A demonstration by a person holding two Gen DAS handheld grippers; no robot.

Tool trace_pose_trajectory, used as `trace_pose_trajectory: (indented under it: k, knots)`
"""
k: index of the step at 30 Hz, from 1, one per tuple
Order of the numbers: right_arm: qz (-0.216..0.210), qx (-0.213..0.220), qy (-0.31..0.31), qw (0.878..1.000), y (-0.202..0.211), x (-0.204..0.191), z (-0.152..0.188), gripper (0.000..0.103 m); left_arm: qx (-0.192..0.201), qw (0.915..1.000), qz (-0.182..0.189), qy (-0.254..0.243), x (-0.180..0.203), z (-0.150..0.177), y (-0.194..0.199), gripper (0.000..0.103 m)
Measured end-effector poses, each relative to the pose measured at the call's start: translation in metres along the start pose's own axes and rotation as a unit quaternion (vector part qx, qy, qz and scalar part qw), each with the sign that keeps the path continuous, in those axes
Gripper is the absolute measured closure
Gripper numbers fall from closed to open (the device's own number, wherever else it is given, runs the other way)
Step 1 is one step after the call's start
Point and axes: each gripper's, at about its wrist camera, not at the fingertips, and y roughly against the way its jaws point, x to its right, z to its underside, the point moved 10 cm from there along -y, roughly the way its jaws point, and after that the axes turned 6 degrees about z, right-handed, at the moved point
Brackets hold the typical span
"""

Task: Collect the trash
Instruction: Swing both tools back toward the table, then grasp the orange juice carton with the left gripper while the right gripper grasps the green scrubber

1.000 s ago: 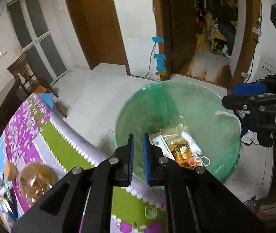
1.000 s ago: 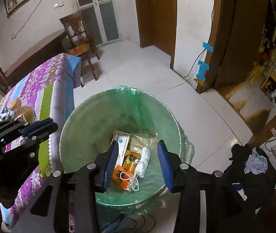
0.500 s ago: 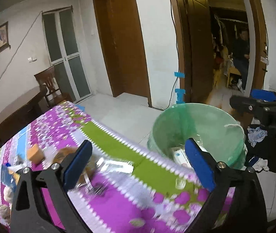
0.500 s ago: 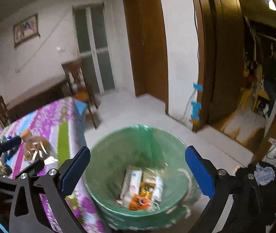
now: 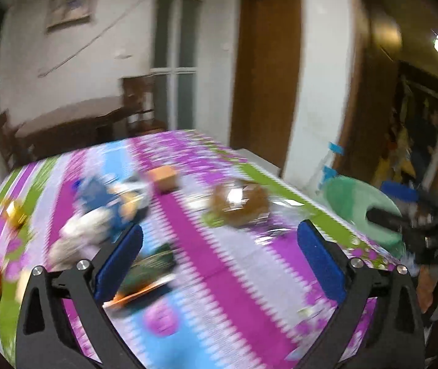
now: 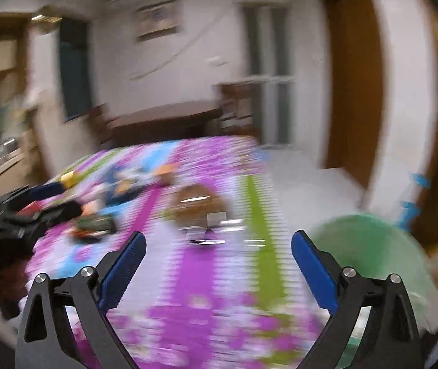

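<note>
Both empty — left tool (image 5: 219, 258) and right tool (image 6: 219, 261) spread wide, nothing between the pads. Back over the table (image 5: 243, 276) for more trash — brown wrapper (image 5: 240, 203) nearest, green bin (image 6: 372, 255) off right. Next: pick one piece, line up, close.

Open tabletop (image 5: 225, 276) lane just before brown wrapped bundle (image 5: 240, 204); clutter (image 5: 105, 209) left of it, green bin (image 6: 369, 246) right.

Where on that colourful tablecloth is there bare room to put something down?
Free: the near purple-and-white stretch of the tablecloth, below the brown wrapped bundle. Crowded: the left side, around the blue packet, orange block and dark wrapper.
</note>
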Motion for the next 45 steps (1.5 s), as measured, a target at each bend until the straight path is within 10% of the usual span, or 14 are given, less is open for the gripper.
trace_pose_trajectory:
  k: [14, 18, 21, 28, 40, 42, 44, 45]
  knots:
    - [-0.22, -0.186, -0.018, 0.957, -0.172, -0.165, -0.001, 0.043, -0.045, 0.989, -0.112, 0.085, -0.122, 0.047, 0.038, 0.006]
    - [-0.227, -0.217, -0.009, 0.949, -0.192, -0.176, 0.015, 0.076, -0.042, 0.9893, -0.108, 0.089, -0.129, 0.048, 0.041, 0.006]
    - [-0.233, -0.196, -0.019, 0.952, -0.178, -0.17, 0.008, 0.093, -0.054, 0.9919, -0.096, 0.063, -0.123, 0.049, 0.035, 0.006]
    - [-0.271, -0.109, -0.121, 0.949, -0.089, -0.116, -0.019, 0.094, -0.084, 0.993, -0.047, -0.068, -0.078, 0.05, 0.017, 0.006]
    - [-0.27, -0.079, -0.221, 0.934, -0.027, -0.05, 0.007, 0.093, -0.199, 0.9555, 0.005, -0.218, -0.062, 0.065, -0.071, 0.006]
    - [-0.263, -0.083, -0.226, 0.934, -0.025, -0.044, 0.015, 0.093, -0.198, 0.9586, 0.018, -0.203, -0.065, 0.067, -0.074, 0.017]
    - [-0.258, -0.083, -0.226, 0.935, -0.022, -0.043, 0.019, 0.093, -0.205, 0.9618, 0.021, -0.18, -0.07, 0.066, -0.071, 0.059]
    - [-0.256, -0.082, -0.227, 0.936, -0.022, -0.042, 0.02, 0.093, -0.21, 0.963, 0.024, -0.168, -0.072, 0.067, -0.069, 0.06]
